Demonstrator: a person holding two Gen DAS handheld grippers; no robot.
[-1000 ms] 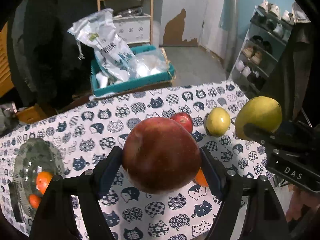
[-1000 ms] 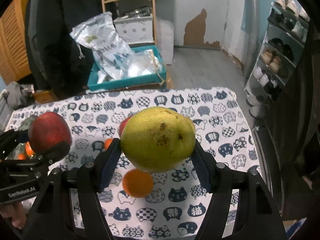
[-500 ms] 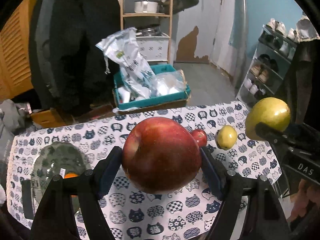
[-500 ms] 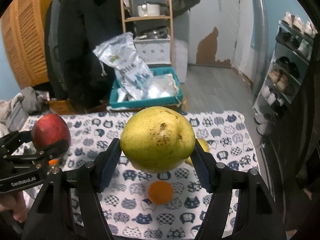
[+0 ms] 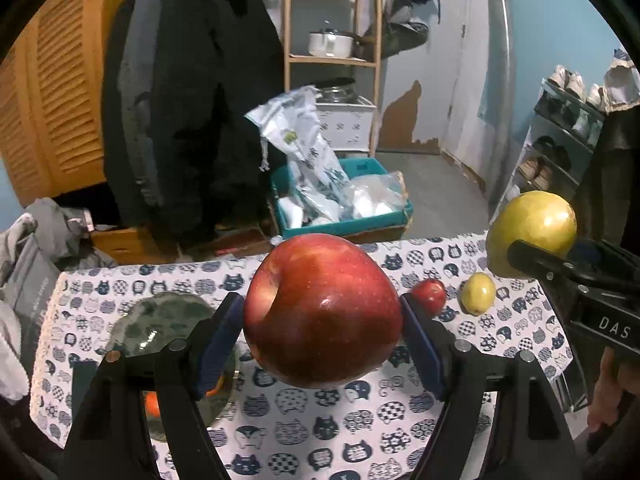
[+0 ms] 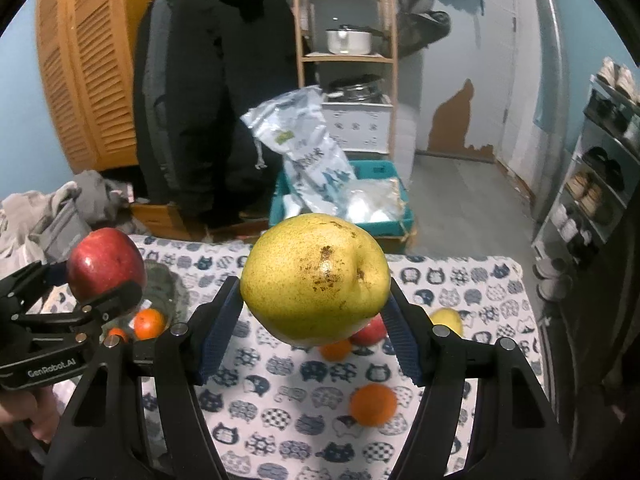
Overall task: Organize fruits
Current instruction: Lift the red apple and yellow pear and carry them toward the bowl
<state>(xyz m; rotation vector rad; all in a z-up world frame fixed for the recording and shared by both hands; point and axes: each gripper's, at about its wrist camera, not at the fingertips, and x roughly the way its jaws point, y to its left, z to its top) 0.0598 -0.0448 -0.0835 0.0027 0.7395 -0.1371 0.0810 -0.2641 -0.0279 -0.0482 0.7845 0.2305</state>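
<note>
My left gripper [image 5: 322, 332] is shut on a big red apple [image 5: 322, 310] and holds it high above the table; it also shows in the right wrist view [image 6: 105, 264]. My right gripper [image 6: 316, 312] is shut on a yellow-green pear [image 6: 316, 278], also seen in the left wrist view [image 5: 530, 232]. A glass bowl [image 5: 160, 320] with oranges [image 6: 149, 323] stands at the table's left. A small red apple [image 5: 429, 296], a small yellow fruit [image 5: 477, 293] and two oranges [image 6: 373, 399] lie on the cat-print tablecloth [image 5: 340, 420].
Behind the table stand a teal crate [image 5: 340, 208] with plastic bags, a wooden shelf [image 5: 332, 60] with a pot, a hanging black coat [image 5: 192, 112] and a shoe rack [image 6: 600, 184] at the right. Grey clothes [image 5: 36, 248] lie at the left.
Both grippers have risen and pulled back with their fruits still held. The table looks smaller and lower and more of the room shows.
</note>
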